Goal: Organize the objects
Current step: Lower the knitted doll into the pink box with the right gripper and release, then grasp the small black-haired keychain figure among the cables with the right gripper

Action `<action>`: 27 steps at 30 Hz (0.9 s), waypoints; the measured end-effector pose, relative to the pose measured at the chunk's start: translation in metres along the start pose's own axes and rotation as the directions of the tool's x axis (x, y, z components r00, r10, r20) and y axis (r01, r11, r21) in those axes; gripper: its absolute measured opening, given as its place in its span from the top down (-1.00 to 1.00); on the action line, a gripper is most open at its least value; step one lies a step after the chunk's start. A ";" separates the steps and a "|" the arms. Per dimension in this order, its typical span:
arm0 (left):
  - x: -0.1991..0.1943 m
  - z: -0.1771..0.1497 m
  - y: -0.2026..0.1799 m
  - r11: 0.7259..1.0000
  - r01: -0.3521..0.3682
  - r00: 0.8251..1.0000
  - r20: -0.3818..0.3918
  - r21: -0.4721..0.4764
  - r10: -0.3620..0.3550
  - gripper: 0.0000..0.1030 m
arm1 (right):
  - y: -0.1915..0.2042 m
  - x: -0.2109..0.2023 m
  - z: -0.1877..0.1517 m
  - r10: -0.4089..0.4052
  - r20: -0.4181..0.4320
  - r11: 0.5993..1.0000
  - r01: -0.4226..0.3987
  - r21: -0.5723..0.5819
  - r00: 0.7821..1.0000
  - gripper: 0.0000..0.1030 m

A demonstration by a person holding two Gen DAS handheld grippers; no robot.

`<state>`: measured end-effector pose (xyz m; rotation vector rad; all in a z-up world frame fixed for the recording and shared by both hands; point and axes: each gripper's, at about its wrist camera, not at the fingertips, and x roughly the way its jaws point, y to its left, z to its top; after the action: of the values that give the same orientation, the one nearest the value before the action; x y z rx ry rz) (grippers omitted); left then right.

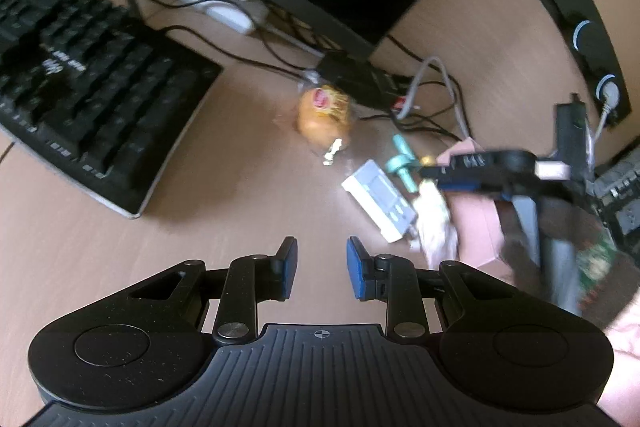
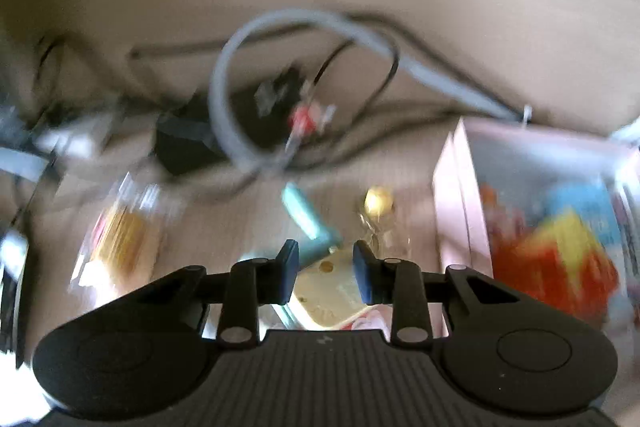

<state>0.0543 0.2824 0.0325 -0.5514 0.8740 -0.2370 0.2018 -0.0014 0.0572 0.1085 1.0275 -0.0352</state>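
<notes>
wrapped bun (image 1: 325,115), grey-white device (image 1: 378,201), teal tool (image 1: 403,163), on desk

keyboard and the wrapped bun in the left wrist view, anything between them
Nothing: only bare desk lies between the keyboard and the bun, seen in the left wrist view.

One keyboard (image 1: 88,75), one wrapped bun (image 1: 326,117), one white box (image 1: 378,201), one teal toy (image 1: 402,163), one pink box (image 2: 460,199), one gold ball (image 2: 378,201).
</notes>
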 end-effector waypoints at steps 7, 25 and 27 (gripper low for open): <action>0.007 0.001 -0.006 0.998 0.011 1.000 -0.012 0.058 -0.010 0.43 | 0.033 -0.022 0.027 -0.090 0.358 0.939 0.200 -0.281 0.929 -0.04; 0.004 -0.004 0.024 0.998 -0.046 0.998 -0.044 0.037 0.048 0.43 | 0.034 0.044 0.055 -0.098 0.319 0.915 0.212 -0.344 0.943 1.00; 0.009 -0.003 0.017 0.998 -0.028 0.998 -0.047 0.053 0.030 0.43 | 0.029 0.027 0.045 -0.084 0.331 0.925 0.196 -0.325 0.940 1.00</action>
<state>0.0575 0.2917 0.0163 -0.4860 0.9195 -0.2467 0.2565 0.0236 0.0596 -0.2948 0.7087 0.0015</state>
